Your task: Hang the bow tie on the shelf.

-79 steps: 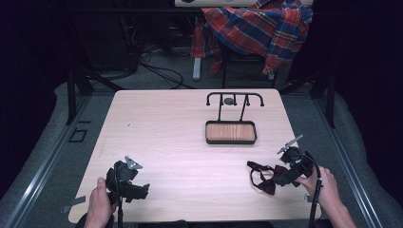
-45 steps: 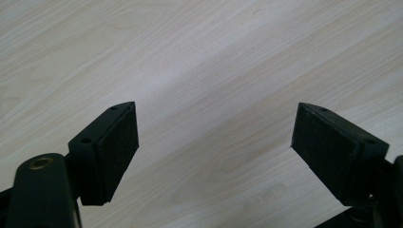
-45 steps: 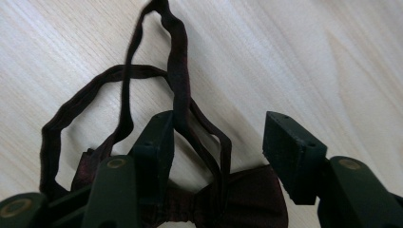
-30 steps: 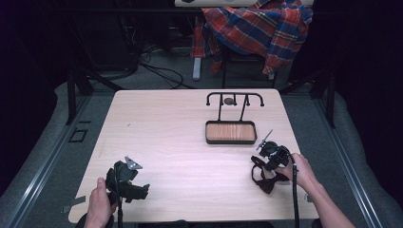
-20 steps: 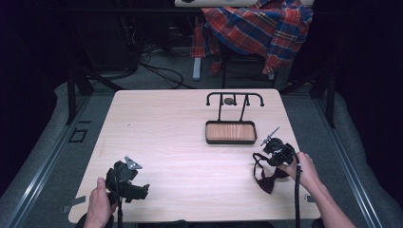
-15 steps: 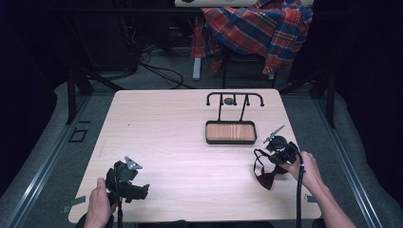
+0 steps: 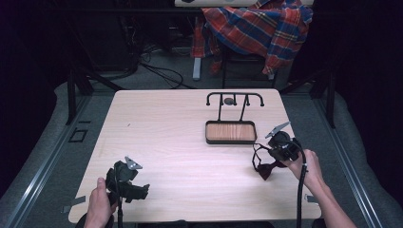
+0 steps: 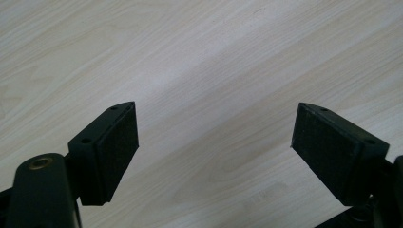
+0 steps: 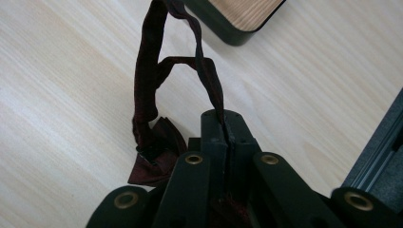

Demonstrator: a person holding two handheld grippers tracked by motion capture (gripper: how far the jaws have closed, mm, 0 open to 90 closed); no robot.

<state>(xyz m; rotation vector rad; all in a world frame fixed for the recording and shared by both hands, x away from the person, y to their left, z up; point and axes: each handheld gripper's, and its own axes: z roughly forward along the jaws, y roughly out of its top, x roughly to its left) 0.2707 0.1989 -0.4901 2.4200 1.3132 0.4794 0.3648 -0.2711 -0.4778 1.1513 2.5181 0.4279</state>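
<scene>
right gripper [image 9: 223, 124] clamped on bow tie [image 9: 157, 164] strap | left gripper [image 8: 214, 142] wide, empty | i judge it light, limp, dangly | i'd grip near knot

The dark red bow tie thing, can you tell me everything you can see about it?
The bow tie is dark red, almost maroon, and looks like soft cloth. It has a bow-shaped knot and a thin strap that loops upward. The right gripper has its jaws shut on the strap, holding it up near the right side of the table. The bow hangs down, close in front of the small wooden tray without touching it.
</scene>
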